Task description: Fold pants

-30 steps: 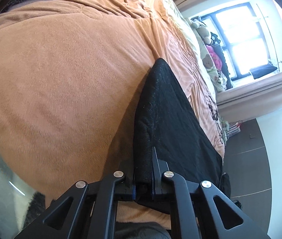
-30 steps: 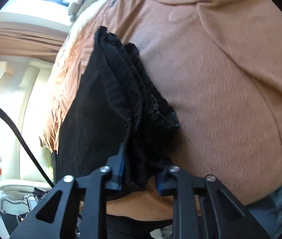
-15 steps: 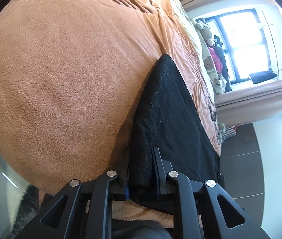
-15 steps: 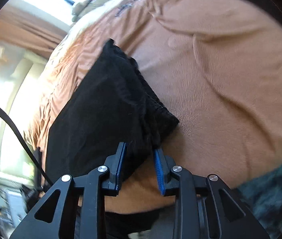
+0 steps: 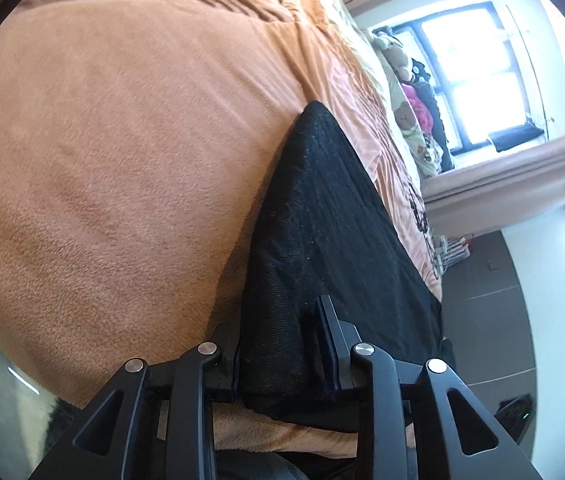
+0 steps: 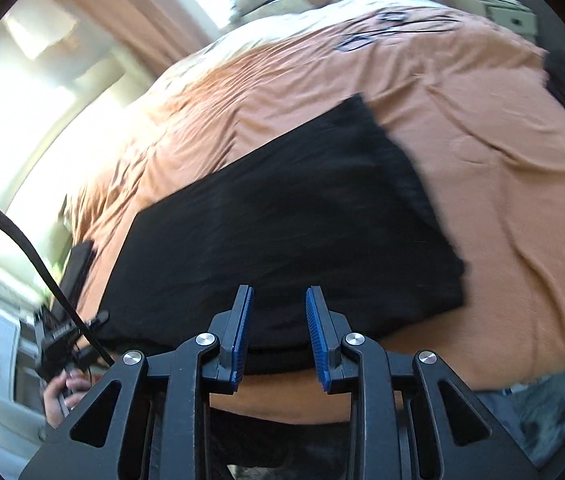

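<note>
The black pants (image 6: 282, 232) lie folded into a flat rectangle on the orange bedspread (image 6: 502, 208). In the left wrist view the pants (image 5: 322, 232) run from my left gripper (image 5: 282, 344) away toward the window. The left gripper's jaws have widened around the near edge of the folded cloth, which still sits between the fingers. My right gripper (image 6: 278, 320) is open and empty, lifted just above the near edge of the pants. Its blue pads (image 6: 316, 332) are apart with nothing between them.
The orange bedspread (image 5: 122, 160) covers the bed. Stuffed toys and pillows (image 5: 406, 92) lie at the bed's far end by the window (image 5: 482, 72). Dark tiled floor (image 5: 482, 320) runs beside the bed. A hand holding the other gripper (image 6: 62, 344) shows at the left.
My right gripper let go of the pants, opened and pulled up and back; the folded cloth dropped flat on the bed. My left gripper's jaws widened around the cloth edge.
</note>
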A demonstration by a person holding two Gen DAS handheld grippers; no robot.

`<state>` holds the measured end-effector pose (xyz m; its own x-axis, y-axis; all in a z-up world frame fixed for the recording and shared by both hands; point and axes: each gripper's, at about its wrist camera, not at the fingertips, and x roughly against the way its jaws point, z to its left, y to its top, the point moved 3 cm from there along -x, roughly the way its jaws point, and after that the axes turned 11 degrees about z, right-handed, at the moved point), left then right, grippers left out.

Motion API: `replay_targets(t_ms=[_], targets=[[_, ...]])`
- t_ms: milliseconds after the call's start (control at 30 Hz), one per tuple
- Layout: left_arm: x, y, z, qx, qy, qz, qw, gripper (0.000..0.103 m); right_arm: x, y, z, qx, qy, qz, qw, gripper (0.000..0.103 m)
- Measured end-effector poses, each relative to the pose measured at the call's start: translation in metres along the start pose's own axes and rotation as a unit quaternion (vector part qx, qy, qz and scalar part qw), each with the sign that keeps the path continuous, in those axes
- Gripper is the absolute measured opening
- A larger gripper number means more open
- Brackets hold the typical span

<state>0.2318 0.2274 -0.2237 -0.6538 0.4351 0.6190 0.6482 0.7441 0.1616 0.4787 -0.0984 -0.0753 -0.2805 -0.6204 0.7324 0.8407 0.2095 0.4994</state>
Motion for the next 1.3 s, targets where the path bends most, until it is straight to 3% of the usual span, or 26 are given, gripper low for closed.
replay_targets(t_ms=[300, 500, 667, 833, 1100, 1300], targets=[[-0.001, -0.004, 0.005, 0.012, -0.012, -0.013, 0.9998, 0.032, -0.087, 0.021, 0.059, 0.085, -0.035, 0.058, 0.994, 0.025], [0.000, -0.007, 0.004, 0.008, -0.007, -0.017, 0.9998, 0.030, -0.124, 0.029, 0.071, 0.101, -0.064, 0.069, 0.990, 0.020], [0.002, -0.009, 0.002, 0.004, -0.012, -0.027, 0.9996, 0.025, -0.131, 0.016, 0.078, 0.106, -0.067, 0.081, 0.989, 0.009], [0.005, -0.011, -0.001, -0.002, -0.011, -0.035, 0.9993, 0.023, -0.127, 0.002, 0.081, 0.116, -0.069, 0.101, 0.986, 0.008], [0.006, -0.014, 0.000, 0.014, -0.013, -0.039, 0.9991, 0.023, -0.119, 0.020, 0.098, 0.121, -0.055, 0.104, 0.986, 0.004], [0.007, -0.015, -0.001, 0.018, -0.011, -0.047, 0.9987, 0.023, -0.150, 0.040, 0.096, 0.098, -0.060, 0.118, 0.986, 0.004]])
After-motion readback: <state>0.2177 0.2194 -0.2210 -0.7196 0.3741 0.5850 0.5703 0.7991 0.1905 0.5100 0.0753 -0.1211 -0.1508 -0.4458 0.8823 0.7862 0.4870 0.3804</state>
